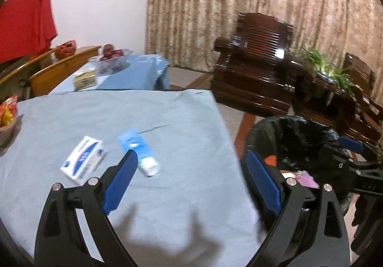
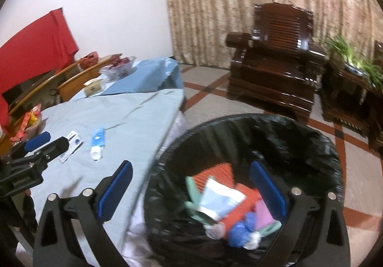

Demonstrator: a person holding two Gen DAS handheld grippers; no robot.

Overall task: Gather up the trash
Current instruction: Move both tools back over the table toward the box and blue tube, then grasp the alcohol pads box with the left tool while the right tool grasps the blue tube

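Observation:
A blue-and-white tube (image 1: 140,152) and a white-and-blue box (image 1: 82,160) lie on the table's blue cloth (image 1: 143,118). My left gripper (image 1: 191,166) is open and empty above the cloth, just right of the tube. A trash bin with a black liner (image 2: 253,132) stands off the table's right edge and holds several pieces of trash (image 2: 222,204). My right gripper (image 2: 191,178) is open and empty over the bin. The tube (image 2: 97,142) and box (image 2: 73,144) also show in the right wrist view, and the bin (image 1: 294,132) in the left wrist view.
A snack bowl (image 1: 7,118) sits at the table's left edge. A second table behind holds a tissue box (image 1: 83,78) and a fruit bowl (image 1: 111,58). A dark wooden armchair (image 2: 275,75) and a plant stand (image 2: 347,89) are on the tiled floor beyond the bin.

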